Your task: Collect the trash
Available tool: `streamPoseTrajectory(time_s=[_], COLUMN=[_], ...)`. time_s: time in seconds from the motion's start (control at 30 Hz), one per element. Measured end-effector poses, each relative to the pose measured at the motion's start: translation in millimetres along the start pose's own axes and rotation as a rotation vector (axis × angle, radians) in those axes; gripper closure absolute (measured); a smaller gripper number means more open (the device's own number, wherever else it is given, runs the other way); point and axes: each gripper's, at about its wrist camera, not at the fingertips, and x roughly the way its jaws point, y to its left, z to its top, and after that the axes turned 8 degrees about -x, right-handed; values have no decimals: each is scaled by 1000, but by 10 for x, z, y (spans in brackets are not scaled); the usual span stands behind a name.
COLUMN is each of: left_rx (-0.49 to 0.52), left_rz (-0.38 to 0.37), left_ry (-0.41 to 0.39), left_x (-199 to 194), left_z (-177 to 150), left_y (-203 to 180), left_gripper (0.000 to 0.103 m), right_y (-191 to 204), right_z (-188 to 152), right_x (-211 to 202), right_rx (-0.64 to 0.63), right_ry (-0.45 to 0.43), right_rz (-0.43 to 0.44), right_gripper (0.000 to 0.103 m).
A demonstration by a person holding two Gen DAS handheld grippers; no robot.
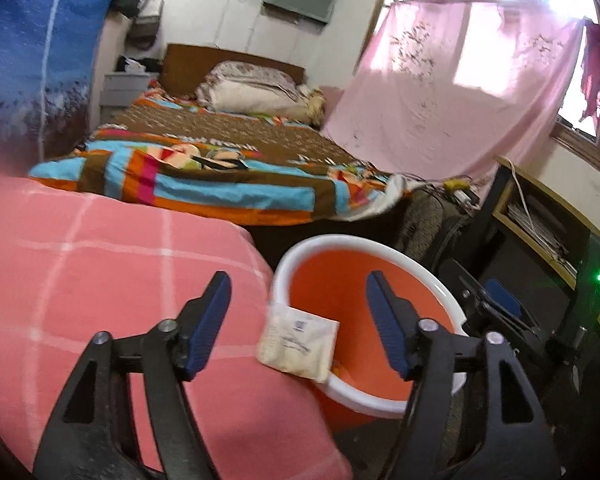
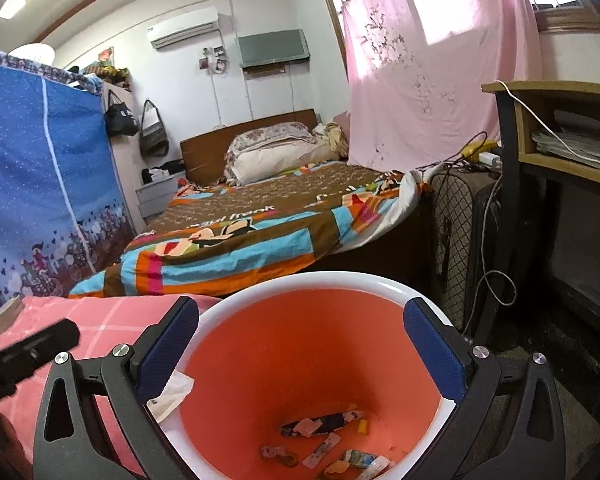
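Note:
An orange bin with a white rim (image 1: 380,246) stands on the floor against a pink checked blanket (image 1: 100,280). A white paper packet (image 1: 298,342) lies across the bin's near rim and the blanket's edge. My left gripper (image 1: 298,284) is open above it, and its blue pads do not touch the packet. In the right wrist view my right gripper (image 2: 300,308) hangs open over the bin (image 2: 300,282), holding nothing. Several wrappers (image 2: 324,426) lie on the bin's bottom. The packet (image 2: 172,394) shows beside the right gripper's left finger.
A bed with a striped colourful cover (image 1: 220,168) fills the room behind the bin. A pink curtain (image 1: 440,92) hangs at the right, a blue fabric wardrobe (image 2: 32,184) stands at the left. A wooden shelf (image 2: 560,132), cables and a fan guard (image 2: 456,232) crowd the right side.

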Motion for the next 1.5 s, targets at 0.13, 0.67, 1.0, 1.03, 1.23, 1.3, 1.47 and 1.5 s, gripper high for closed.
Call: streamPoseTrajectory(time_s=[0.13,0.67,1.0,1.03,1.23,1.3,1.47,1.5], left_rx=[3,189,137,115,39,25,46,50], left_rz=[84,98,-5,-17,-103,-132,-154,-150], left_ry=[-31,257,353,350,328,319,280,265], left_x=[-52,488,678,670,641,618,521,488], left_z=[11,-343,-382,-365,-299,-280,-274,-269], left_y=[163,2,-91,-71,-68,-95,-208,-211], left_gripper=[13,53,57,57,53,53,53,53], right_y=[91,-75,-206,-231,-295,-285,-270,-269], right_z=[-31,-96,-124,-124,-108,-106,-97,-95], right_x=[74,162,145,146,124,113,118,115], right_rx=[-32,-59,-40,-34,2,3,0,0], right_ry=[30,118,118,118,114,109,111,108], right_rz=[30,-43,-49,-51,-54,-52,-50,-48], right_gripper=[0,0,0,0,0,0,0,0])
